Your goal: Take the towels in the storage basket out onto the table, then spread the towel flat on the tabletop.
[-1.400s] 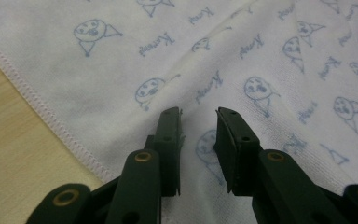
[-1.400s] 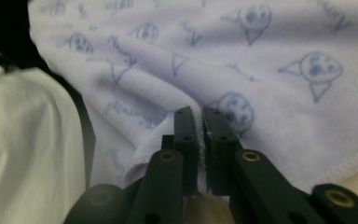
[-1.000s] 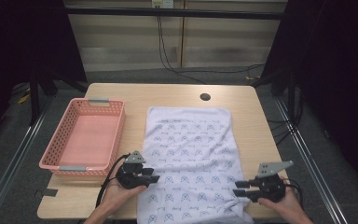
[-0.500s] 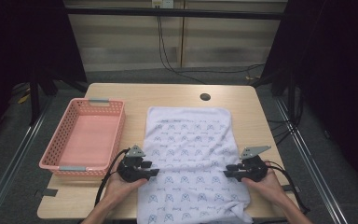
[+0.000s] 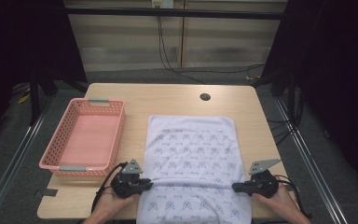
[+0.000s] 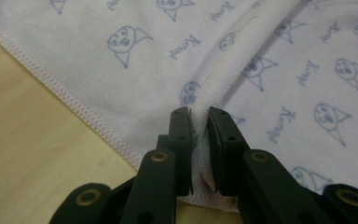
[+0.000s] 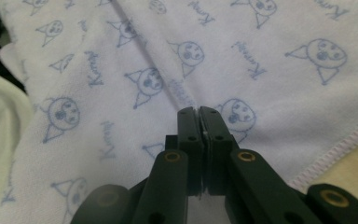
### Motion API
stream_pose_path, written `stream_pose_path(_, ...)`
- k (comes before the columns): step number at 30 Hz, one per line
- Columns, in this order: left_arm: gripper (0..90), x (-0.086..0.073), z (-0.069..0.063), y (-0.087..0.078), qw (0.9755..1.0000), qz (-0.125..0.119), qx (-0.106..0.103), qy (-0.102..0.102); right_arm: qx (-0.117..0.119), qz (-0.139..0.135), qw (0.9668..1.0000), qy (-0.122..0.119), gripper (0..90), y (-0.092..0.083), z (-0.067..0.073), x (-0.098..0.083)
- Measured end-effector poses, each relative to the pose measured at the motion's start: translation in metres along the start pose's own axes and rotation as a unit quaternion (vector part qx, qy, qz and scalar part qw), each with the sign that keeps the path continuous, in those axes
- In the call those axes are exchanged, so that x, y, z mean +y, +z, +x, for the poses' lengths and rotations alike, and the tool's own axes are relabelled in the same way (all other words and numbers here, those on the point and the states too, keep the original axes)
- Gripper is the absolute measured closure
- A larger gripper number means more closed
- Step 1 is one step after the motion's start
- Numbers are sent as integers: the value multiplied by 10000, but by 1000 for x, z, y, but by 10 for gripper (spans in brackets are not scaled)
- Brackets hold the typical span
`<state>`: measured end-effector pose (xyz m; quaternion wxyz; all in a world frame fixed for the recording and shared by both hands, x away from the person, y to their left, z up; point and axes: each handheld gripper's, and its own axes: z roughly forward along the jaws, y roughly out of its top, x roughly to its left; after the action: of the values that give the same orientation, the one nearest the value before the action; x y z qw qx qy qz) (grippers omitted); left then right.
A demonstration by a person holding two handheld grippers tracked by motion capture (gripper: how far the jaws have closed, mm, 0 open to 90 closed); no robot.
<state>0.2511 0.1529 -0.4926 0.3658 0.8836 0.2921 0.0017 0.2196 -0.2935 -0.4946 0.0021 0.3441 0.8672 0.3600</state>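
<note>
White terry towel (image 5: 193, 161) printed with blue cartoon faces lies flat at lower centre of the wooden table (image 5: 168, 100), beside a pink basket (image 5: 86, 137). The left gripper (image 5: 142, 185) and right gripper (image 5: 240, 187) have just been closing and now pinch its side edges. Folding looks begun; lifting both edges evenly likely comes next.

Both claws, left (image 5: 145, 183) and right (image 5: 236, 187), pinch the towel's (image 5: 193, 149) side edges.
</note>
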Motion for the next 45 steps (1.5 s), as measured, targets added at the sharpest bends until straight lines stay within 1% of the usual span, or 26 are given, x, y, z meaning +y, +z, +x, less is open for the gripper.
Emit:
stream_pose_path(1,796,-2,-1,-2,9999,24,-136,-54,43,21,10000,-22,884,0,1,-1)
stream_pose_path(2,732,-4,-3,-3,9997,8,-236,-64,224,64,9997,-26,878,-1,5,-3)
stream_pose_path(3,732,-6,-4,-5,9992,15,-397,-96,224,64,9997,-26,878,-1,5,-3)
stream_pose_path(4,590,-8,-7,-6,9991,19,-428,-57,260,22,9996,-80,778,-2,9,-5)
stream_pose_path(5,590,-7,-9,-7,9990,57,-439,-23,260,22,9996,-80,778,-2,9,-5)
stream_pose_path(6,525,-6,-9,-7,9992,-18,-404,-23,240,-31,9997,-72,715,-4,9,-5)
stream_pose_path(7,468,-3,-7,-8,9993,-101,-365,-25,44,-295,9996,16,618,-8,5,-1)
stream_pose_path(8,468,1,-3,-8,9990,-238,-379,-70,44,-295,9996,16,618,-8,5,-1)
stream_pose_path(10,461,12,6,-9,9983,-505,-235,-148,-223,-486,9985,59,597,-10,-2,7)
stream_pose_path(12,519,24,16,-7,9972,-687,-91,-284,-365,-619,9973,129,594,-8,-11,16)
stream_pose_path(13,536,29,21,-2,9975,-636,-60,-302,-459,-651,9967,127,583,-5,-16,20)
stream_pose_path(14,560,39,29,10,9978,-578,88,-309,-527,-696,9961,135,569,0,-26,31)
stream_pose_path(15,557,39,29,10,9978,-578,88,-309,-527,-696,9961,135,569,0,-26,31)
stream_pose_path(18,552,50,42,28,9986,-420,82,-297,-611,-711,9955,157,527,9,-41,47)
stream_pose_path(20,504,55,48,35,9986,-246,396,-262,-711,-689,9949,178,511,15,-50,55)
stream_pose_path(21,511,56,51,37,9988,-256,343,-239,-739,-634,9951,192,503,21,-59,60)
stream_pose_path(22,508,56,54,38,9975,-411,398,-405,-775,-586,9950,242,499,24,-62,60)
stream_pose_path(26,536,53,56,40,9974,-422,474,-333,-841,-467,9949,298,497,33,-69,59)
stream_pose_path(28,563,53,55,39,9975,-367,545,-270,-910,-506,9943,218,519,36,-68,59)
stream_pose_path(30,654,51,53,38,9973,-325,644,-139,-977,-444,9940,186,600,35,-66,58)
stream_pose_path(32,767,48,52,37,9976,-376,553,-190,-1071,-405,9934,99,726,33,-64,56)
stream_pose_path(35,852,38,44,32,9983,-385,409,-145,-854,-381,9956,85,846,26,-55,44)
stream_pose_path(40,852,26,22,23,9996,-214,176,-11,-693,-302,9971,72,858,13,-33,22)
stream_pose_path(42,851,23,17,21,9997,-198,125,-2,-627,-285,9976,55,858,10,-29,18)
stream_pose_path(44,849,17,7,17,9999,-111,11,-63,-489,-159,9987,7,858,4,-14,9)
stream_pose_path(45,849,14,1,14,10000,-63,-28,13,-489,-159,9987,7,858,4,-14,9)
